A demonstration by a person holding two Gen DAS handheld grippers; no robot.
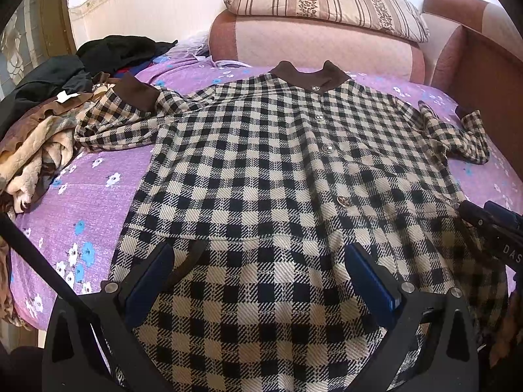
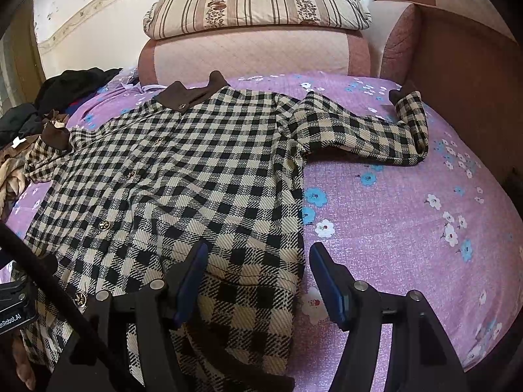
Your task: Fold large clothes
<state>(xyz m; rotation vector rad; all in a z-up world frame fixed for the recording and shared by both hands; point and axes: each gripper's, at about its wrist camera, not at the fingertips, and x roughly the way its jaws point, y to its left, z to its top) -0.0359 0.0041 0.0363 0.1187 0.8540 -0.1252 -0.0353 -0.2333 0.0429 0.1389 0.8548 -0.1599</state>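
Observation:
A black-and-cream checked coat [image 1: 261,170] with a brown collar [image 1: 307,75] and brown cuffs lies spread front-up on the purple flowered bed sheet [image 1: 81,202]. My left gripper [image 1: 261,254] hovers open over the coat's lower front, nothing between its blue pads. In the right wrist view the same coat [image 2: 183,176] fills the left half, one sleeve [image 2: 359,130] bent out to the right. My right gripper [image 2: 258,251] stands open astride the coat's right side edge, pads apart and not pressing the cloth. The other gripper's body [image 1: 497,228] shows at the right edge.
A heap of dark and tan clothes [image 1: 49,114] lies at the bed's left. A pink padded headboard [image 1: 313,42] with a striped pillow [image 1: 323,0] on top stands behind. A brown upholstered side panel [image 2: 457,81] bounds the right. Bare sheet [image 2: 408,222] spreads right of the coat.

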